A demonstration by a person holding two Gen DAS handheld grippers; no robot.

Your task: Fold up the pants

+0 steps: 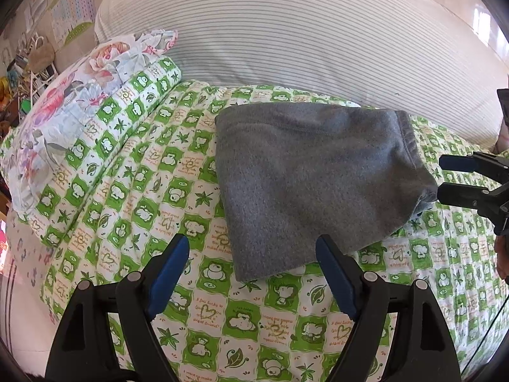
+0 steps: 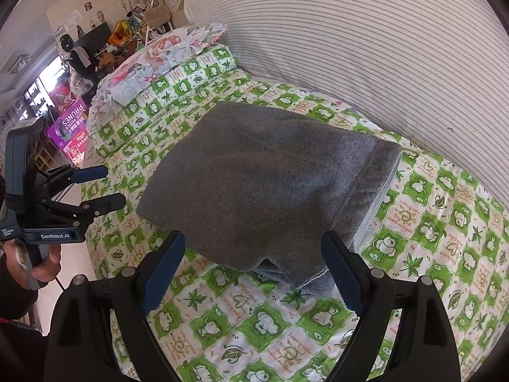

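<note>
Both sets of blue-padded fingers, left gripper [image 1: 253, 273] and right gripper [image 2: 253, 270], gape empty; the folded grey fleece pants [image 1: 305, 175] look finished, perhaps needing smoothing.

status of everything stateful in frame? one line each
gray pants: folded into a compact bundle, lying on the quilt, not gripped.
left gripper: open, nothing between its pads.
right gripper: open, nothing pinched.
green patterned quilt: spread flat under the pants.
floral pillow: lying at the quilt's far end.
</note>
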